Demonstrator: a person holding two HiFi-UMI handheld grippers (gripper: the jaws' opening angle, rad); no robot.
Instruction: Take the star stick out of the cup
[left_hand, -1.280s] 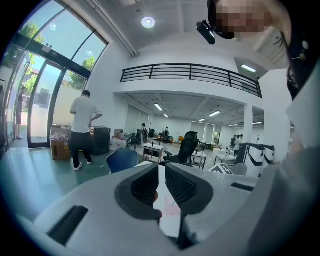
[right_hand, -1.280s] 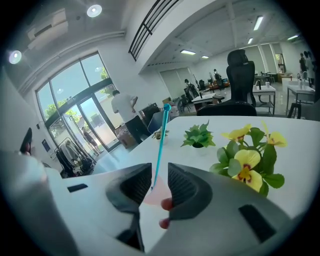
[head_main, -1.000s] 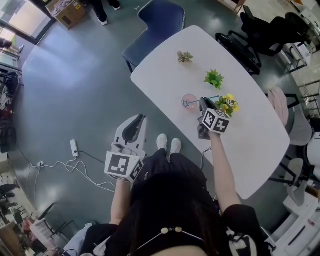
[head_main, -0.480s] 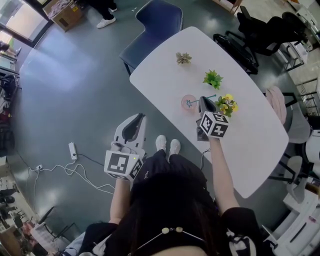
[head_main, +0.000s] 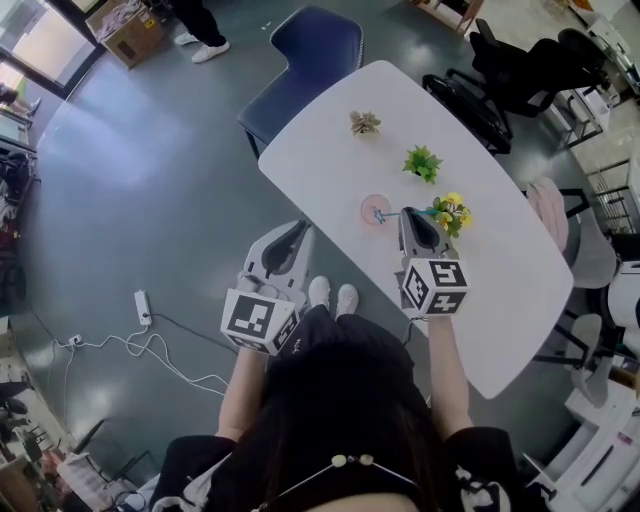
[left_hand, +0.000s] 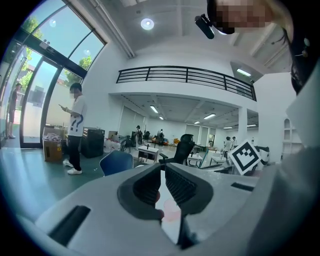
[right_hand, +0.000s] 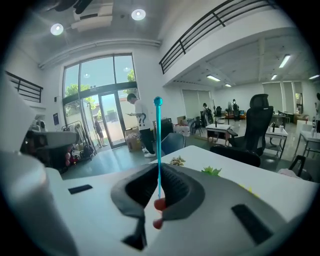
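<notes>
My right gripper (right_hand: 159, 192) clamps the star stick (right_hand: 158, 145); left gripper (left_hand: 161, 187) sits closed, empty; a swivelling stick may topple the pink cup (head_main: 375, 208) by the table (head_main: 330, 140)'s edge.

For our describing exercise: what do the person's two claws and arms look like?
The left claw and right claw are light grey shells with dark ribbed pads. Each carries a cube of black-and-white square markers. The person wears a dark top; the forearms are bare.

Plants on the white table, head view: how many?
3: a small brownish plant farthest away, a green leafy plant in the middle, a yellow-flowered plant nearest the person. None seems hidden.
</notes>
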